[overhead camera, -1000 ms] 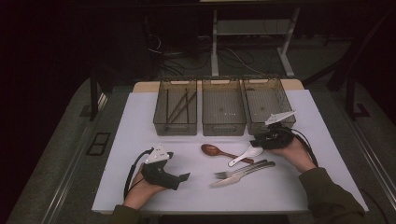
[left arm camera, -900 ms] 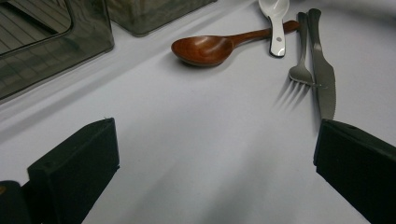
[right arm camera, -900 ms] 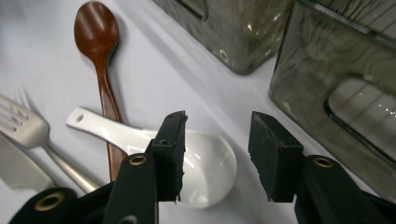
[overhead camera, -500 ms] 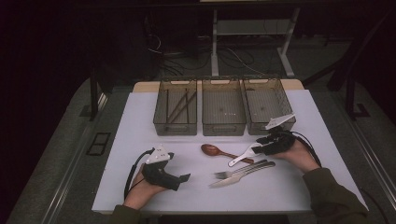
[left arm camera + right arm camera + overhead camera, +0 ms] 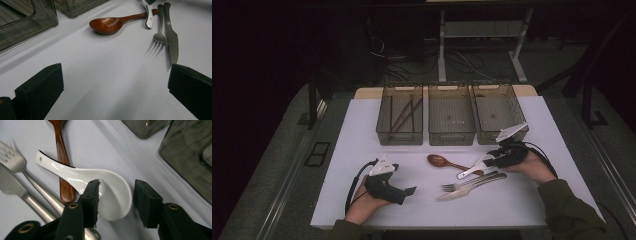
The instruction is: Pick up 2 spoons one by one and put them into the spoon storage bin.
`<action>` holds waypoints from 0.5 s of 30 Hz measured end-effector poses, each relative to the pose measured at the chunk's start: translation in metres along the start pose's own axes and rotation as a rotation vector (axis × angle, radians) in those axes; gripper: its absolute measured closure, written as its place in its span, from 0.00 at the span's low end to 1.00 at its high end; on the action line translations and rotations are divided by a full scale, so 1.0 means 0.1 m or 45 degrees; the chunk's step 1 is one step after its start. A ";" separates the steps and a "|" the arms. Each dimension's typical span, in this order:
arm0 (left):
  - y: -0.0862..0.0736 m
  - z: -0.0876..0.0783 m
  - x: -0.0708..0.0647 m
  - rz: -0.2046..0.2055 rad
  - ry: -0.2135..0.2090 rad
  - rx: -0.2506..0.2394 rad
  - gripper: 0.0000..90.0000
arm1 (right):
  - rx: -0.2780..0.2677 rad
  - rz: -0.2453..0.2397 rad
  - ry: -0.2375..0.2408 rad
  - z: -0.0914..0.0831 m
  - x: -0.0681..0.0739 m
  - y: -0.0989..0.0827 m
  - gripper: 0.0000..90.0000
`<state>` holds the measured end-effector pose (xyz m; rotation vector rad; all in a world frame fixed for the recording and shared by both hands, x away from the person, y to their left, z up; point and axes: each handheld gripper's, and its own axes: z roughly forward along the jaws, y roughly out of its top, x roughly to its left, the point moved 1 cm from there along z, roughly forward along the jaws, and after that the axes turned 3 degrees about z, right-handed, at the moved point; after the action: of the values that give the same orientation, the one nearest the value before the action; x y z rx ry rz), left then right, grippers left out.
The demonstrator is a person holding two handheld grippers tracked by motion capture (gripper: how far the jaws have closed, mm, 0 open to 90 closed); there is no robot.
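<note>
White worktop [image 5: 362, 130]: the right gripper [image 5: 116, 195] has just been closing, jaws apart astride the white spoon's [image 5: 100, 185] bowl, handle running upper left; the left gripper [image 5: 112, 95] gapes empty.

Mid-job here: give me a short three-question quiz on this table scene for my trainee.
1. True or false: the left gripper holds the wooden spoon.
2. Which bin has sticks lying in it: left, middle or right in the high view?
3. What lies between the right gripper's jaws?

Key
1. False. Its jaws stand wide apart over bare table, with the spoon farther off.
2. The left one.
3. The bowl of the white ceramic spoon, whose handle crosses the wooden spoon's handle. One pad sits inside the bowl, the other stands off its rim; the jaws have just been closing.
</note>
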<state>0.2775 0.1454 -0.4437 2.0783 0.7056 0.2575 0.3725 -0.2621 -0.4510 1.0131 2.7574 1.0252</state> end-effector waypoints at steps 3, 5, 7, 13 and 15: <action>0.00 0.00 0.00 0.002 -0.002 0.001 0.00 | 0.002 -0.007 0.023 -0.01 -0.01 -0.01 0.71; 0.00 0.00 0.00 0.002 -0.003 0.001 0.00 | 0.010 -0.015 0.041 -0.02 -0.01 -0.02 0.75; 0.00 0.01 -0.01 0.002 -0.003 0.002 0.00 | 0.012 -0.018 0.058 -0.02 -0.02 -0.02 0.77; 0.00 0.01 -0.01 0.003 -0.004 0.005 0.00 | 0.005 -0.014 0.103 -0.06 -0.06 -0.05 0.84; 0.00 0.01 -0.01 0.005 -0.005 0.006 0.00 | 0.002 -0.010 0.120 -0.07 -0.08 -0.06 0.86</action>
<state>0.2771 0.1438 -0.4442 2.0845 0.7006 0.2543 0.3736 -0.2735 -0.4505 0.9784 2.8338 1.0981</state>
